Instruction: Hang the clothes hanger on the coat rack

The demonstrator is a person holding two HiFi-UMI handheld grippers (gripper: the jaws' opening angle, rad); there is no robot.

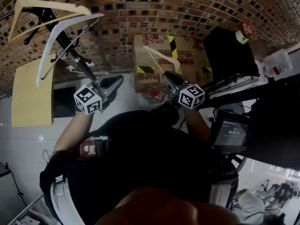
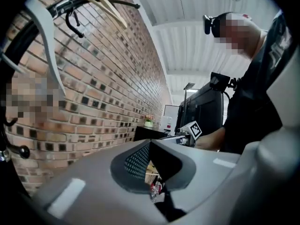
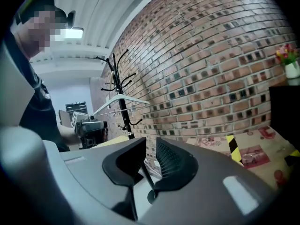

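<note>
Head view, left to right. The coat rack (image 1: 80, 63) stands at far left against the brick wall. A wooden hanger (image 1: 56, 4) hangs high on it, and a white hanger (image 1: 79, 21) hangs just below, tilted, with one arm reaching down toward a pale board (image 1: 30, 95).

The left gripper (image 1: 110, 84) is held near the foot of the rack pole, apart from both hangers. In the left gripper view its jaw tips look drawn together, with nothing caught between them.

The right gripper (image 1: 171, 78) sits in front of a cardboard box (image 1: 187, 55). A third, cream hanger (image 1: 159, 57) leans against the box, its lower end near this gripper. In the right gripper view the jaws stand a narrow gap apart, with only brick wall showing through, so this gripper is released and carries nothing.

Stage: we cannot settle it. Two hangers on the rack and both grippers empty would fit a hanger just hung. It would equally fit the cream hanger waiting for its turn.

Our notes on doing the hang well, either way:
- The hook should sit fully over a rack arm, not perch on the tip.
- The hanger should swing free of its neighbours. The white one already hangs askew and looks easy to knock.
- We judge movement near the pole should stay slow, as the rack arms crowd closely.
</note>
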